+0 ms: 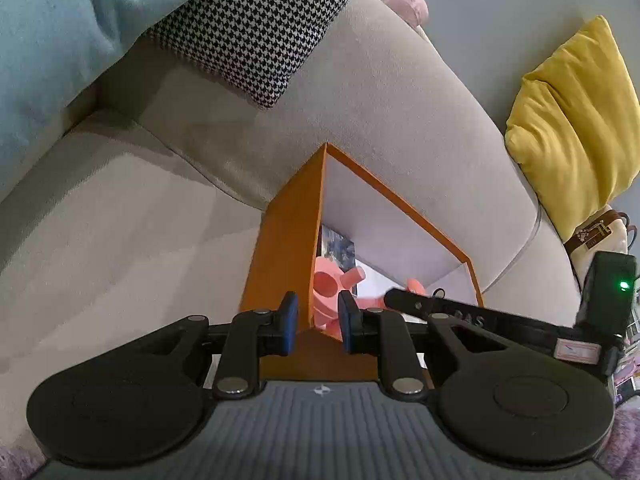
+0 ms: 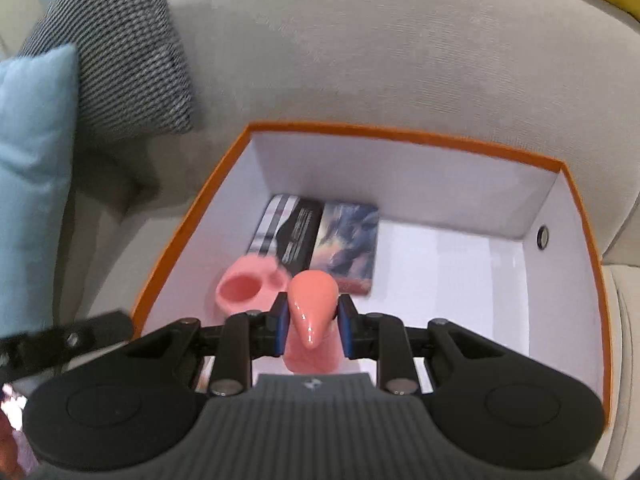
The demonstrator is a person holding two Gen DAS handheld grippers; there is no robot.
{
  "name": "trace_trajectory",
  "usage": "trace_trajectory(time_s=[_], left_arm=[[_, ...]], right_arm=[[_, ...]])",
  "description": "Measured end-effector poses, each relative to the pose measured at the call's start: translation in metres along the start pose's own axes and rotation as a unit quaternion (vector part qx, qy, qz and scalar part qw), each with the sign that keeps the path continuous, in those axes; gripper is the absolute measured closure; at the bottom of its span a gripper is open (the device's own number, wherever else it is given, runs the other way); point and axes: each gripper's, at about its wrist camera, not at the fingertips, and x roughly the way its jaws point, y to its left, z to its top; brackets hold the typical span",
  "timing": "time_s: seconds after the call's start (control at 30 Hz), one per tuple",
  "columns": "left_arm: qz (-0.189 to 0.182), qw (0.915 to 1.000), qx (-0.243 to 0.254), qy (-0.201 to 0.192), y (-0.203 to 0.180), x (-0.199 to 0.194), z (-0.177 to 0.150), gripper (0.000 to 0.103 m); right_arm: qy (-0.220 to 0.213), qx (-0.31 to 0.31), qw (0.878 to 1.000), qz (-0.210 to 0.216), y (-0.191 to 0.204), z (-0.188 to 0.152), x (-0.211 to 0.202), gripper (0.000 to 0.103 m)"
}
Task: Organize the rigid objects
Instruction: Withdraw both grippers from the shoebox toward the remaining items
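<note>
An orange box (image 2: 404, 135) with a white inside sits on a beige sofa. A book (image 2: 320, 240) lies flat on its floor at the back left. My right gripper (image 2: 313, 322) is shut on a glossy pink plastic toy (image 2: 310, 304) and holds it inside the box, above the floor. In the left wrist view, my left gripper (image 1: 318, 322) straddles the box's near left corner edge (image 1: 316, 240), its blue pads close on either side of the wall. The pink toy (image 1: 332, 284) and the right gripper's arm (image 1: 440, 308) show inside the box there.
A houndstooth cushion (image 1: 260, 28) and a light blue cushion (image 1: 60, 20) lean on the sofa back at the left. A yellow cushion (image 1: 576, 120) lies at the right, with a pink soft toy (image 1: 406, 4) behind the sofa back. A purple rug (image 1: 624, 432) shows below.
</note>
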Motion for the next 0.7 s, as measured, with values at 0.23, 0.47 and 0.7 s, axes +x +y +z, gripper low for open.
trace_trajectory(time_s=[0.23,0.47,0.7], left_arm=[[0.007,1.0000,-0.001,-0.001,0.002,0.000,0.000,0.079],[0.004,1.0000,0.001,0.006,0.000,0.002,0.000,0.079],[-0.002,0.9999,-0.005,0.008,0.000,0.004,0.000,0.079]], right_arm=[[0.000,0.009,1.000,0.017,0.007,0.006,0.021,0.077],[0.016,0.000,1.000,0.012,0.003,0.000,0.013,0.077],[0.039,0.036,0.995,0.081,-0.004,-0.012,0.002,0.077]])
